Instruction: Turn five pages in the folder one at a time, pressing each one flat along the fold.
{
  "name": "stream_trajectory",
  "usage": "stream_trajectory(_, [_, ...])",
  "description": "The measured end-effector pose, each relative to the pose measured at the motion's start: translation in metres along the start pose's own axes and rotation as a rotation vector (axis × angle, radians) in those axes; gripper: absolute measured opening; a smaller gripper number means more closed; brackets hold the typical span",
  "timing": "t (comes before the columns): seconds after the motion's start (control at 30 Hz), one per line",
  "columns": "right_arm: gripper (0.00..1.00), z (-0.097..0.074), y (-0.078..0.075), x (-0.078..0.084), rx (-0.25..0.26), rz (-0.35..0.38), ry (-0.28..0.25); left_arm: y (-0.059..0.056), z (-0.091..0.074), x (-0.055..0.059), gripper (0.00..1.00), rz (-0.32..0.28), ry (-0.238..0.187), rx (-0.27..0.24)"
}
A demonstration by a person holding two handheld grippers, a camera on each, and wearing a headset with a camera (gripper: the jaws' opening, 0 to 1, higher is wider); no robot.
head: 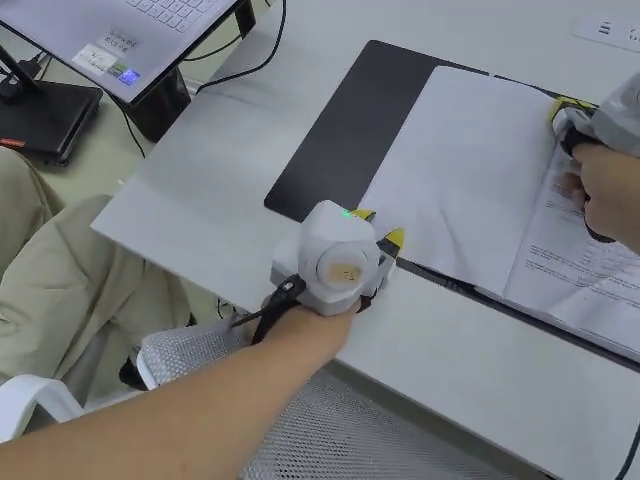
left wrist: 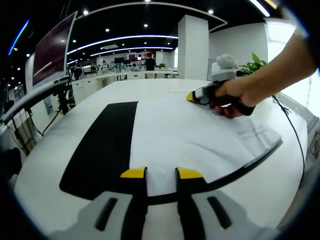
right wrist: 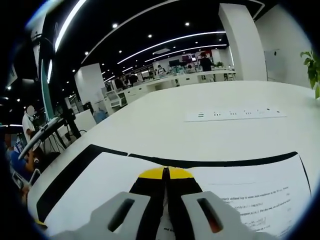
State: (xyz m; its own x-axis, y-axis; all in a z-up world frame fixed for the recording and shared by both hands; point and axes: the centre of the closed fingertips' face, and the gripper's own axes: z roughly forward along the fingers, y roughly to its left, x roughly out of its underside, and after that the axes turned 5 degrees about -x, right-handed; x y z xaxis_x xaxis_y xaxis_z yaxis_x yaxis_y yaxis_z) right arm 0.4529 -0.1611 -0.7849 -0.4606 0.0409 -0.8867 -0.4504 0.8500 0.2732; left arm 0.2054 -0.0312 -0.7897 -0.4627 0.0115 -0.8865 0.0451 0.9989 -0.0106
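Note:
The folder lies open on the white desk, its black inside cover (head: 350, 130) (left wrist: 100, 140) to the left. A blank white page (head: 460, 170) (left wrist: 175, 135) lies turned over onto it, and a printed page (head: 580, 270) (right wrist: 250, 195) lies on the right. My left gripper (head: 385, 235) (left wrist: 162, 173) rests at the near edge of the blank page, jaws a little apart with nothing between them. My right gripper (head: 562, 112) (right wrist: 166, 174) is shut, its yellow tips down on the paper at the far end of the fold. It also appears in the left gripper view (left wrist: 200, 95).
A laptop (head: 150, 30) on a black stand sits at the far left, with cables trailing across the desk. A white power strip (head: 605, 28) (right wrist: 235, 115) lies beyond the folder. The desk's near edge runs just below the folder, above a mesh chair (head: 330, 430).

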Motion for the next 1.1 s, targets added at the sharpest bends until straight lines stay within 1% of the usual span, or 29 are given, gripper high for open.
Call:
stream_trajectory(0.1, [0.00, -0.009, 0.005, 0.003, -0.015, 0.001, -0.004, -0.001, 0.000, 0.000, 0.21, 0.004, -0.001, -0.001])
stream_trajectory(0.27, [0.00, -0.013, 0.008, 0.008, -0.026, 0.006, -0.006, -0.001, 0.000, 0.000, 0.21, -0.002, -0.009, -0.003])
stream_trajectory(0.6, [0.00, -0.033, 0.022, 0.018, -0.062, 0.014, 0.004, 0.000, 0.000, 0.000, 0.21, -0.003, -0.013, -0.002])
stream_trajectory(0.9, [0.00, -0.052, 0.032, 0.029, -0.074, 0.052, 0.003, 0.001, -0.001, 0.000, 0.21, -0.001, -0.017, -0.003])
stream_trajectory(1.1, [0.00, -0.069, 0.037, 0.035, -0.072, 0.086, -0.007, 0.002, -0.001, 0.000, 0.21, 0.000, -0.019, -0.004])
